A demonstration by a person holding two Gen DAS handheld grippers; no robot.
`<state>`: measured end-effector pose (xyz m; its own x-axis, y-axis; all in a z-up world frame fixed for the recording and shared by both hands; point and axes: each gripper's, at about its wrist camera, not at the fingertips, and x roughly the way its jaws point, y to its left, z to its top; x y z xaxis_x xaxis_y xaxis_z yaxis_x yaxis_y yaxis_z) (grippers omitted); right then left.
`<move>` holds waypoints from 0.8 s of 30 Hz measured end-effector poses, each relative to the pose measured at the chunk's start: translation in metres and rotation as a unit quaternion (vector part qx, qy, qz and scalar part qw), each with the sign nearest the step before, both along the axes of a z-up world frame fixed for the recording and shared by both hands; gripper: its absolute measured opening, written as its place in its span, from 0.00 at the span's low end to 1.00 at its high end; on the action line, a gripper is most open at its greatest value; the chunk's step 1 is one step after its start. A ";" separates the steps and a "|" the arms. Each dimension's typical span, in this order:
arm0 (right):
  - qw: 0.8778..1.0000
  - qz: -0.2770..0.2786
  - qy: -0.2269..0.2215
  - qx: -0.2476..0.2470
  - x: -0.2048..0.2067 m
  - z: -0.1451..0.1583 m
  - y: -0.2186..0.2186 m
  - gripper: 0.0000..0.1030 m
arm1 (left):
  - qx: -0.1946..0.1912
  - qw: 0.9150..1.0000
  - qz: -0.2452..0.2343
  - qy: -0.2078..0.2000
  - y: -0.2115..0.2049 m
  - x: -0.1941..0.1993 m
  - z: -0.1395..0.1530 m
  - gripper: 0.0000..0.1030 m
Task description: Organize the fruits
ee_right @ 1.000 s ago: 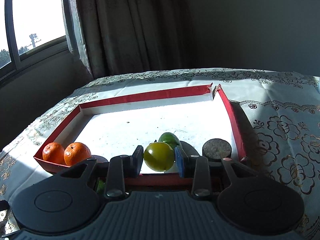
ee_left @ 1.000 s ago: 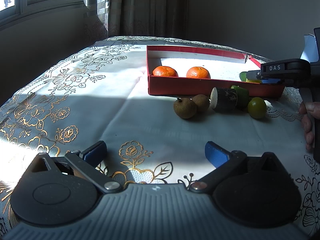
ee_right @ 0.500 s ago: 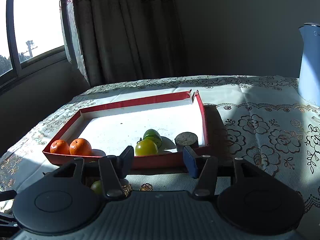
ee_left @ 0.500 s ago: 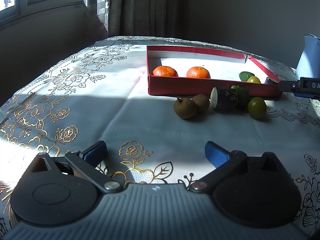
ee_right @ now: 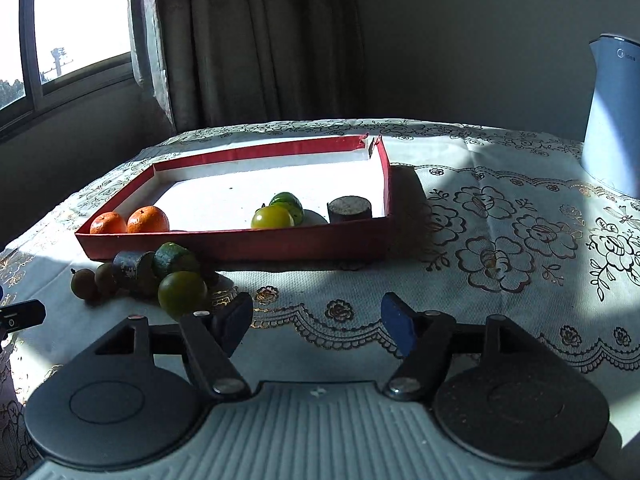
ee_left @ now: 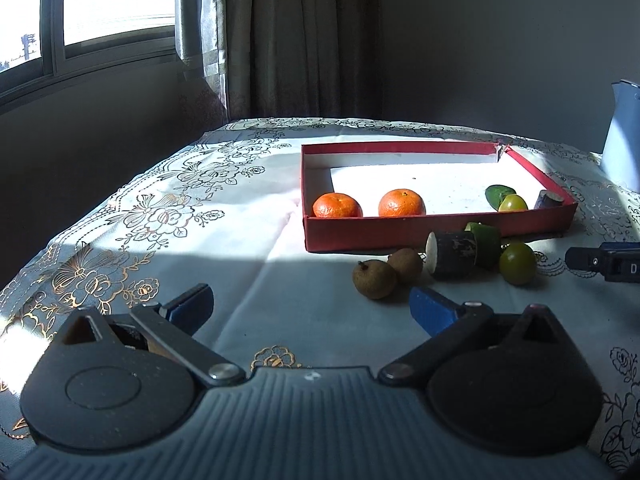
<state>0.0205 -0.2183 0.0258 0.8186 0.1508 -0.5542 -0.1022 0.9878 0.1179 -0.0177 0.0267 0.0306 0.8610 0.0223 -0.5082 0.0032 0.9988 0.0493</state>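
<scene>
A red tray point(ee_left: 440, 232) point(ee_right: 240, 246) holds two oranges point(ee_left: 337, 205) point(ee_right: 148, 219), a yellow-green fruit point(ee_left: 513, 203) point(ee_right: 273, 217), a dark green fruit point(ee_right: 286, 201) and a dark cylinder piece point(ee_right: 349, 209). In front of the tray lie two brown fruits point(ee_left: 374, 279) point(ee_right: 85, 284), a dark cane piece point(ee_left: 452, 253) point(ee_right: 134, 267), a green piece point(ee_left: 487, 240) point(ee_right: 175, 258) and a green round fruit point(ee_left: 517, 263) point(ee_right: 182, 294). My left gripper point(ee_left: 310, 304) is open and empty, short of the brown fruits. My right gripper point(ee_right: 316, 322) is open and empty, right of the green round fruit.
A blue-grey kettle point(ee_right: 614, 120) point(ee_left: 624, 136) stands at the far right of the table. The flowered tablecloth point(ee_left: 160, 216) covers the table. A window and curtain point(ee_right: 248, 40) are behind. The right gripper's tip point(ee_left: 604, 260) shows at the right edge of the left wrist view.
My right gripper let go of the yellow-green fruit in the tray, opened wide and pulled back to the table in front of the tray. My left gripper rose slightly.
</scene>
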 end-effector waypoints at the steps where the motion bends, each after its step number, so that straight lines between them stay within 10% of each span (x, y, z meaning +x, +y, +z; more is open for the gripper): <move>1: 1.000 0.000 0.001 0.001 0.001 0.000 -0.001 0.69 | 0.004 1.000 0.000 -0.001 -0.001 0.003 0.001 1.00; 7: 1.000 0.001 0.002 0.003 0.001 -0.001 -0.001 0.69 | 0.021 0.999 -0.041 0.003 -0.008 0.022 -0.003 0.98; 24: 1.000 0.004 0.005 0.011 0.002 -0.001 -0.003 0.71 | 0.021 0.995 -0.085 0.043 -0.019 0.039 -0.019 0.46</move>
